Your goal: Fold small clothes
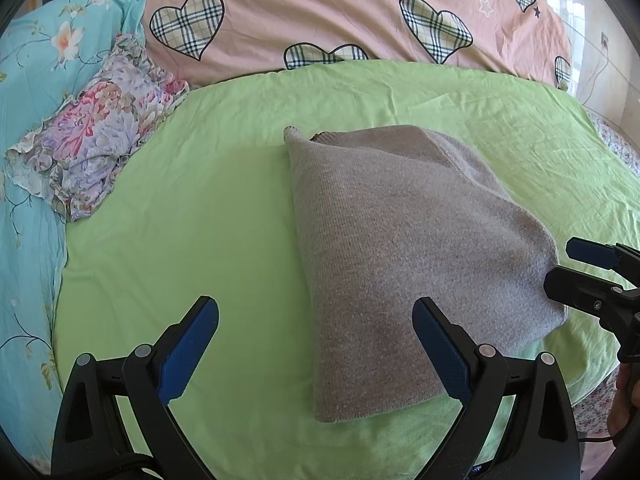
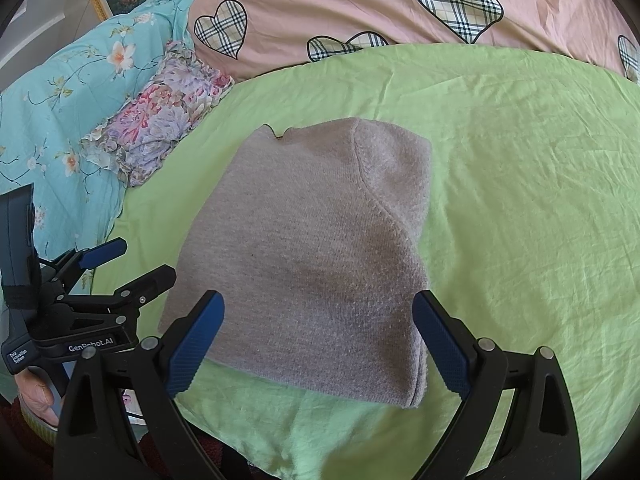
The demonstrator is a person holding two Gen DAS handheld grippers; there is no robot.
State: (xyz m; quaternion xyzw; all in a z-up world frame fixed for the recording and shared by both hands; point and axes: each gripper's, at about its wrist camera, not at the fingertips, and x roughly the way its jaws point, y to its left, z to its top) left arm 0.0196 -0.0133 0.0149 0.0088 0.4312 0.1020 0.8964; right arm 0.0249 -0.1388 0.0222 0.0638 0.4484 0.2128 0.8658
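Grey knit garment [image 1: 404, 248] lies folded on the green sheet [image 1: 200, 200] of the bed, roughly mid-sheet, lying flat with a curved seam visible on top in the right wrist view [image 2: 320, 248]. Small notch at its far edge.

Left tongs [image 1: 316, 344] spread wide, holding nothing; the right-hand finger sits over the near part of the garment, the left one over bare sheet. Contact with the fabric: cannot tell. Right tongs [image 2: 318, 340] also spread wide, holding nothing, straddling the garment's near edge, pads either side of it.

Each unit shows in the other's camera: right tongs at the garment's right edge [image 1: 560, 268], left tongs just beside its left edge [image 2: 136, 260], both parted.

Floral ruffled cloth [image 1: 100, 128] lies bunched at the sheet's far-left edge, partly on the turquoise flowered bedding [image 1: 36, 80]. Pink quilt with plaid hearts [image 1: 320, 12] runs along the far side. A hand [image 2: 38, 396] grips the left unit's handle.
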